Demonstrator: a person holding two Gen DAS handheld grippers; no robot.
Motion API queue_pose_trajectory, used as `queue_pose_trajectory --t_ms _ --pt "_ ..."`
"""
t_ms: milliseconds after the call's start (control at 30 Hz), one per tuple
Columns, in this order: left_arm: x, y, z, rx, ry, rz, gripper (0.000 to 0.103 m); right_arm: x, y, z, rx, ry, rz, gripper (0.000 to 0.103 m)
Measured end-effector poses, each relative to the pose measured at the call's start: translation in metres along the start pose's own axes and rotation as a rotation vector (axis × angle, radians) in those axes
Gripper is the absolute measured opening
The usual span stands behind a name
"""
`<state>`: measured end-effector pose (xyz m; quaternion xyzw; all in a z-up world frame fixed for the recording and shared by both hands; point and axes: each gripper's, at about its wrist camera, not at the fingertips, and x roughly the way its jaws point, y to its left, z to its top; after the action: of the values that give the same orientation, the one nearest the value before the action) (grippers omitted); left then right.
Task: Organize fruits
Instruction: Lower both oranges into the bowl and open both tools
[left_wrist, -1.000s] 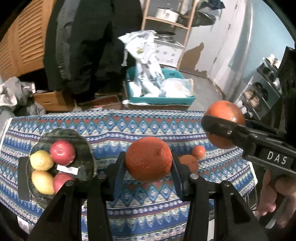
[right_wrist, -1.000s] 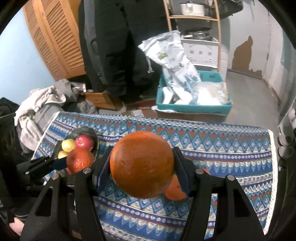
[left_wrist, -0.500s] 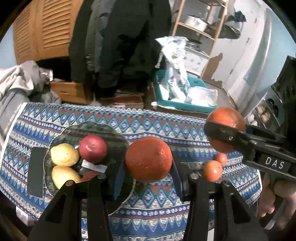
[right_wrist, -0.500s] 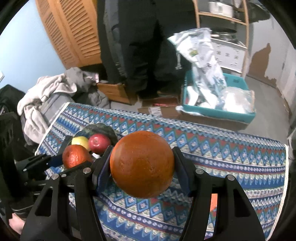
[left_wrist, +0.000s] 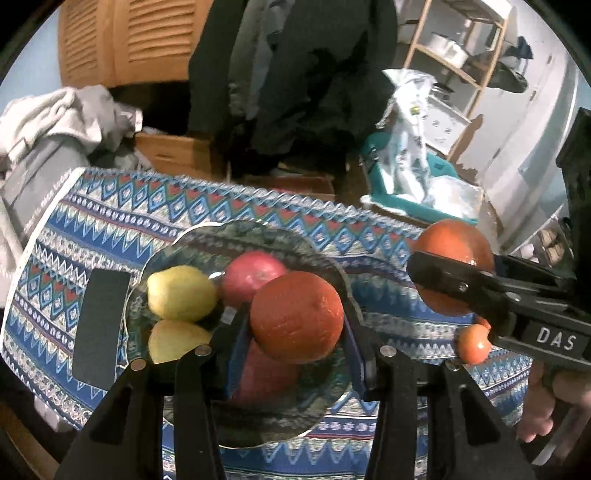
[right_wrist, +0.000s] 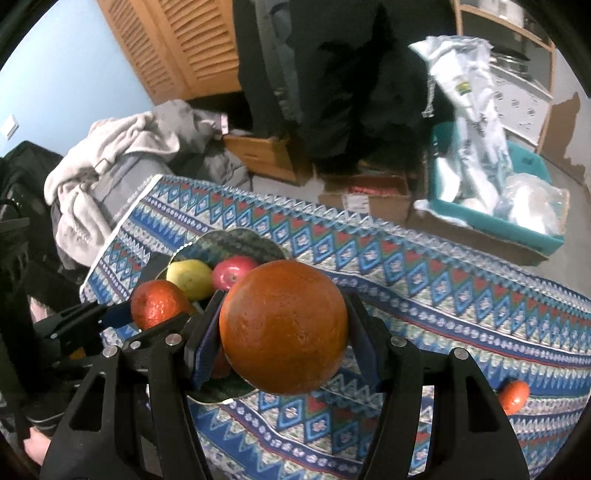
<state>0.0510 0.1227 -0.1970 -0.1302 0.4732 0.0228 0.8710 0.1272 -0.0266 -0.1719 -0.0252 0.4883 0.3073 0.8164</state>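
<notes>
Left gripper: jaws clamped on one round orange, above the dark patterned glass plate. Right gripper: jaws clamped on a second, larger round orange. On the plate: two yellow pears, two red apples. Beyond, on the blue patterned counter: one small orange tangerine.

On the counter with patterned cloth, the dark glass plate holds two yellow pears and red apples; a small orange tangerine lies well apart to its right.
</notes>
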Motion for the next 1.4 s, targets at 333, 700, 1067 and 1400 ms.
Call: queue_pose_trajectory --t_ms 333,700,1067,1400 --pt "0.023 0.031 -0.004 -0.027 0.036 0.040 0.047 0.045 0.019 0.003 -0.018 0.079 0.028 0.062" --pt "0.047 0.051 -0.009 -0.071 0.106 0.031 0.047 0.084 0.022 -0.006 0.002 0.159 0.048 0.062" --pt "0.052 0.046 -0.011 -0.033 0.109 0.054 0.048 0.096 0.017 -0.012 0.025 0.197 0.059 0.063" --pt "0.043 0.041 -0.012 -0.032 0.117 0.052 0.069 0.079 0.013 -0.003 0.043 0.147 0.082 0.064"
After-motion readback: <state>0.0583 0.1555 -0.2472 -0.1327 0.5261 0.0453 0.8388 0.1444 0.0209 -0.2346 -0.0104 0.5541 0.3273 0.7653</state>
